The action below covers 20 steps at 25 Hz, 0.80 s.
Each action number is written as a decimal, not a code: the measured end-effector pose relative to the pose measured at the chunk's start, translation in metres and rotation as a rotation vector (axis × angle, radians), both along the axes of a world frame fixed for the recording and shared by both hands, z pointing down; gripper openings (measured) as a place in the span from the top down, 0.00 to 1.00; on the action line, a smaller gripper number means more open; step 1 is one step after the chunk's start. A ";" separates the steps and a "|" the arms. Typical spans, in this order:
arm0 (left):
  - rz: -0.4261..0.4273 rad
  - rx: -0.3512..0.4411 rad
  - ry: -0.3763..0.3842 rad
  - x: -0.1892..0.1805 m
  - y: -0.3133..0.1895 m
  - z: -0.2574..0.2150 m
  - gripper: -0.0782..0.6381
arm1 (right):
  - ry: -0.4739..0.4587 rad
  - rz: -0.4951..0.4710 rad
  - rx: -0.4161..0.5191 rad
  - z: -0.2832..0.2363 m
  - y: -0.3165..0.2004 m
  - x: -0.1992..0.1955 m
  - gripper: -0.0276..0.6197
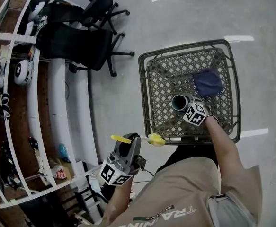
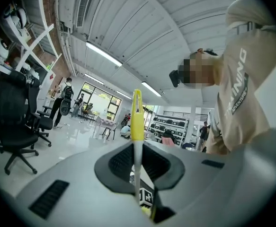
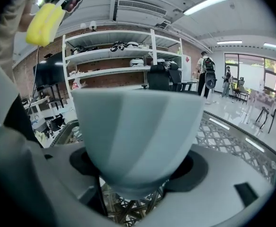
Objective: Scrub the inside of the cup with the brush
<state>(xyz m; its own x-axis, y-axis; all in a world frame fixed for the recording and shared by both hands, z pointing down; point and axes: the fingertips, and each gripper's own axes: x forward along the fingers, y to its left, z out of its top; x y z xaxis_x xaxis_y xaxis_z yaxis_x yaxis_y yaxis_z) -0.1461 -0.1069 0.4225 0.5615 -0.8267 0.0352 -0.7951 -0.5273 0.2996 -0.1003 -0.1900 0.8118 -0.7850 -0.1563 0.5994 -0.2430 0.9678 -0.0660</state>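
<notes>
My right gripper is shut on a pale grey-blue cup, held just above the wire-mesh table with its mouth facing left. In the right gripper view the cup fills the space between the jaws of the right gripper. My left gripper hangs off the table's near-left corner, shut on a yellow brush. The brush's head points toward the cup but stays apart from it. The brush's thin yellow handle stands up between the jaws of the left gripper. The brush head shows at upper left.
A folded blue cloth lies on the mesh table behind the cup. Black office chairs stand to the far left on the shiny floor. Shelving with helmets and a white curved bench run along the left. People stand far off.
</notes>
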 end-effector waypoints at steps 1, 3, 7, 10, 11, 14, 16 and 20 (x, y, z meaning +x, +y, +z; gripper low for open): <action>-0.002 -0.002 -0.013 0.001 -0.001 0.002 0.83 | -0.001 -0.004 0.002 0.006 -0.004 -0.003 0.37; -0.004 0.006 -0.043 0.005 -0.003 0.001 0.83 | -0.009 -0.011 0.003 0.015 -0.011 -0.008 0.37; 0.008 0.023 -0.055 0.013 -0.007 -0.005 0.83 | -0.052 -0.013 0.009 0.017 -0.019 -0.010 0.37; 0.006 0.018 -0.057 0.016 -0.006 -0.003 0.83 | -0.063 0.006 0.026 0.018 -0.017 -0.007 0.37; 0.000 0.021 -0.057 0.016 -0.006 -0.004 0.83 | -0.055 0.008 0.032 0.020 -0.015 -0.005 0.37; -0.015 0.044 -0.051 0.016 -0.003 -0.010 0.83 | -0.010 0.004 0.034 0.028 -0.010 0.001 0.37; -0.010 0.055 -0.044 0.017 -0.002 -0.014 0.83 | 0.023 0.005 0.020 0.034 -0.007 0.005 0.37; 0.004 0.062 -0.036 0.021 0.002 -0.016 0.83 | 0.110 0.044 -0.034 0.053 0.000 0.025 0.37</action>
<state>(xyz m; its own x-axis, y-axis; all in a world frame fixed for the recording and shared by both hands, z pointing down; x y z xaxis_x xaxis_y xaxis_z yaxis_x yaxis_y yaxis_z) -0.1255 -0.1045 0.4065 0.5645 -0.8254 0.0044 -0.8025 -0.5475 0.2372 -0.0750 -0.1904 0.8644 -0.7069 -0.1672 0.6873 -0.2929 0.9536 -0.0693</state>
